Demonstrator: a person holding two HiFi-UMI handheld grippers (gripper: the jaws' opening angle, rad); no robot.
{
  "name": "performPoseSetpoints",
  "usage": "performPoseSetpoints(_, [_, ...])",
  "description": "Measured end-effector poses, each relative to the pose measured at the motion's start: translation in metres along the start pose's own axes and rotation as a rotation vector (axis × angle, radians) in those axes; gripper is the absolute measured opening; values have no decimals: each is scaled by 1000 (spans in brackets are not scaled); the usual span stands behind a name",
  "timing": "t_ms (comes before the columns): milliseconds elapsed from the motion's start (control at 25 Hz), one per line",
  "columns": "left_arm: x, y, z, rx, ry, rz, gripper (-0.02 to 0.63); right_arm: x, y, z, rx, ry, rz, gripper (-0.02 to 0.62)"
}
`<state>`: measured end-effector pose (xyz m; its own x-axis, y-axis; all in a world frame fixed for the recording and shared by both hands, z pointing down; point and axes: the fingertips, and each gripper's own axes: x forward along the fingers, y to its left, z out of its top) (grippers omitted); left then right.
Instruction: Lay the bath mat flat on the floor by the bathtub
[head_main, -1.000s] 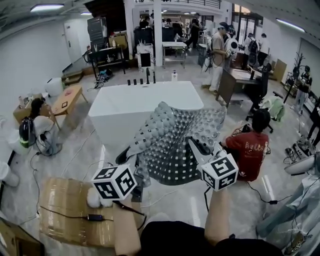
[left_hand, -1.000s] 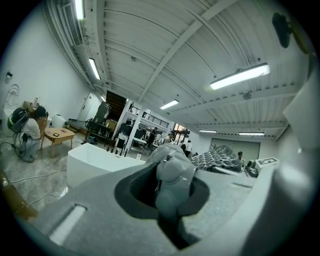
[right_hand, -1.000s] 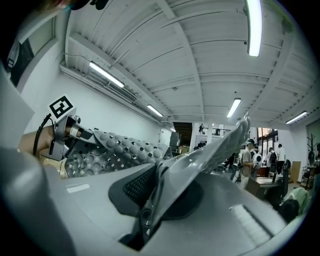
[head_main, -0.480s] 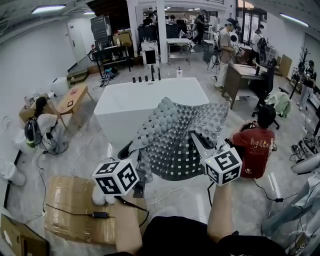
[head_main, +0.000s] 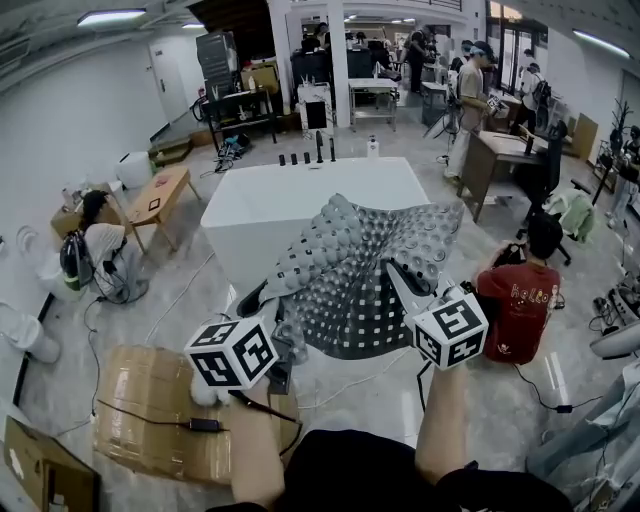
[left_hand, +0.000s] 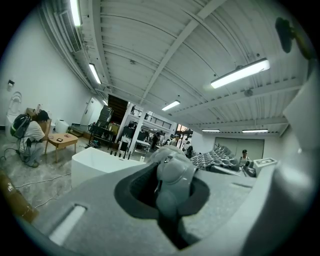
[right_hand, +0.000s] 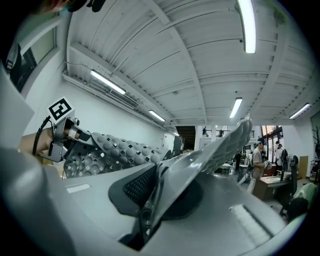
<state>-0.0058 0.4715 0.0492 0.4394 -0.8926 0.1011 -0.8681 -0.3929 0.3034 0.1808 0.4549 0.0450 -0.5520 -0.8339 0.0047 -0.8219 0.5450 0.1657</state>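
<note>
A grey bubbled bath mat with square holes hangs in the air between my two grippers, in front of the white bathtub. My left gripper is shut on the mat's left edge. On the right, my right gripper is shut on the mat's other edge, which sticks up between its jaws. The mat sags and folds between them, well above the marble floor.
A cardboard box with a cable and adapter lies at my lower left. A person in a red shirt sits right of the mat. Another person crouches at left by a low wooden table. Desks and several people stand behind the tub.
The view has drifted slightly, with the tub and the mat a little higher and further right in frame. Both grippers keep their hold on the mat.
</note>
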Motion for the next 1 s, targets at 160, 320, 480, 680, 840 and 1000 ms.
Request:
performPoseSetpoints(160, [-2, 8, -7, 5, -1, 13, 25, 4, 7, -9, -2, -3, 17, 29])
performPoseSetpoints(320, [9, 3, -2, 10, 7, 5, 25, 8, -5, -4, -7, 1, 10, 29])
performPoseSetpoints(480, [25, 2, -3, 11, 12, -14, 25, 12, -16, -8, -7, 3, -1, 29])
performPoseSetpoints(680, [63, -1, -2, 19, 20, -49, 25, 21, -42, -9, -13, 6, -35, 29])
performPoseSetpoints(840, [94, -9, -6, 18, 41, -104, 25, 28, -63, -15, -17, 17, -77, 29])
performPoseSetpoints(1000, [122, -3, -8, 7, 58, -124, 25, 40, -85, -26, -2, 34, -116, 29])
